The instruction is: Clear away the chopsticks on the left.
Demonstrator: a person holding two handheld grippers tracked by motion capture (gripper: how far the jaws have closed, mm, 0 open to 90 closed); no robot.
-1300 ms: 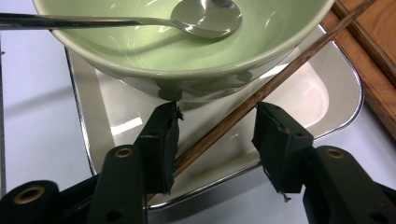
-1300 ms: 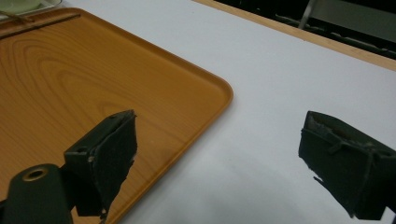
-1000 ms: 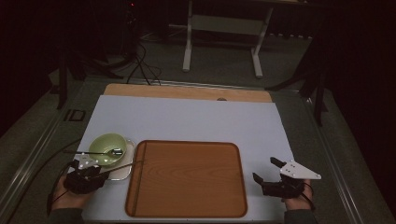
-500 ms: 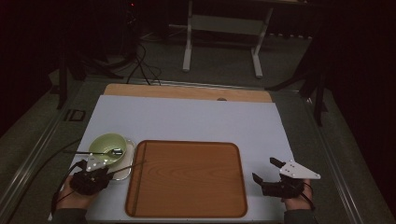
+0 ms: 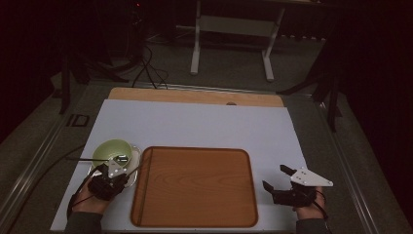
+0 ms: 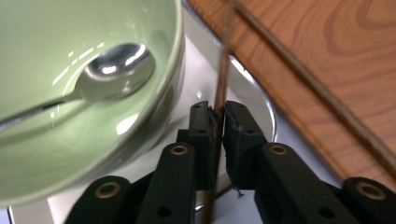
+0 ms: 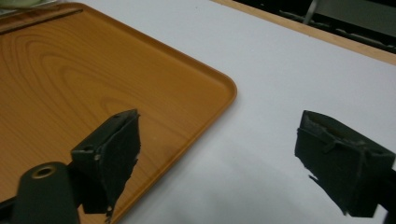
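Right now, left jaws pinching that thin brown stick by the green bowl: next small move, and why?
Probably lift it slightly. The left gripper has just closed, and its jaws now pinch the thin brown stick above the steel plate, close beside the green bowl. A short rise would clear both before carrying toward the wooden tray.

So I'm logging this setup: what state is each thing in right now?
Left tongs: have just been closing, now shut on a thin brown stick.
Stick: pinched, beside the bowl.
Right tongs: open, holding nothing.
Green bowl: upright, spoon inside.
Spoon: resting in the bowl.
Wooden tray: flat, nothing on it.
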